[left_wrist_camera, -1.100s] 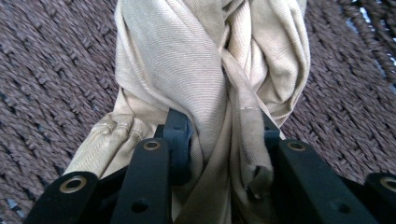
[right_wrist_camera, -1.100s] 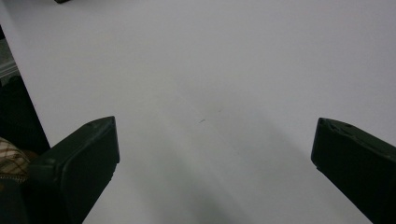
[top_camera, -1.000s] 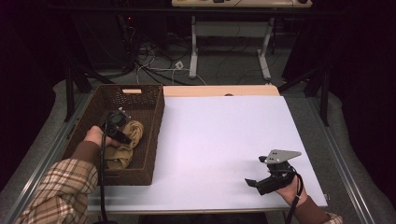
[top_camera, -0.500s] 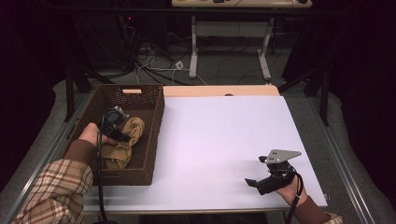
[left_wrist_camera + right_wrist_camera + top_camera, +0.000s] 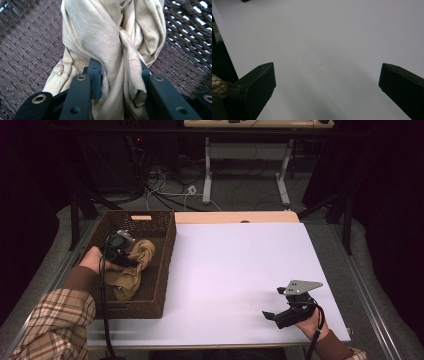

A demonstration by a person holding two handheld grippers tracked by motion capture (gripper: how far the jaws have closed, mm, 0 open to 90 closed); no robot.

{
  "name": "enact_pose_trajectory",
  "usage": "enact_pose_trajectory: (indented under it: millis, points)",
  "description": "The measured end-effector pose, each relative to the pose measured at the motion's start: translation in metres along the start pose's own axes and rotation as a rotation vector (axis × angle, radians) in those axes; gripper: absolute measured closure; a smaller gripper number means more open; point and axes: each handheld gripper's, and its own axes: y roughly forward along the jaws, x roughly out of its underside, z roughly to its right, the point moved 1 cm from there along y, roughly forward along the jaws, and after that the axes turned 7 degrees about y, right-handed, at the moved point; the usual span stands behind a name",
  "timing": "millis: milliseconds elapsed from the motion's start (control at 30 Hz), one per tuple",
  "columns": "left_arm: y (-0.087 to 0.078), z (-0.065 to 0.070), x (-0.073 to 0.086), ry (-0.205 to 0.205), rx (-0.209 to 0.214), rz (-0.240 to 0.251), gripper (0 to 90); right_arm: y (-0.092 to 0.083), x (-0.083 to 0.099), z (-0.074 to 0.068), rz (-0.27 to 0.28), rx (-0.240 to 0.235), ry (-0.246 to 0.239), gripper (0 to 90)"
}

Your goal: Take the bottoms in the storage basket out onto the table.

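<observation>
One bunch of tan cloth sits pinched in the left gripper, now raised higher in the wicker basket, so lift-out is underway; the right gripper rests spread on the table.

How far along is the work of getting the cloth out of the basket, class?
Done: the left gripper has closed on a bunch of the tan cloth. In hand: the cloth hangs gathered from the jaws, its lower part in the brown basket. Left: carrying it over the rim to the white table, where the right gripper waits open.
</observation>
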Motion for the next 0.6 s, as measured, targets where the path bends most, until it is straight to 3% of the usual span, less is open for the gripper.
enact_pose_trajectory:
  millis: [433,600]
  points:
    - [-0.014,0.004,-0.007,0.1,-0.006,0.061,67.6,0.0,0.0,0.0,-0.001,-0.001,0.0,0.5]
    - [-0.02,0.003,-0.009,0.119,-0.002,0.087,67.5,0.0,0.0,0.0,-0.001,-0.001,0.0,0.5]
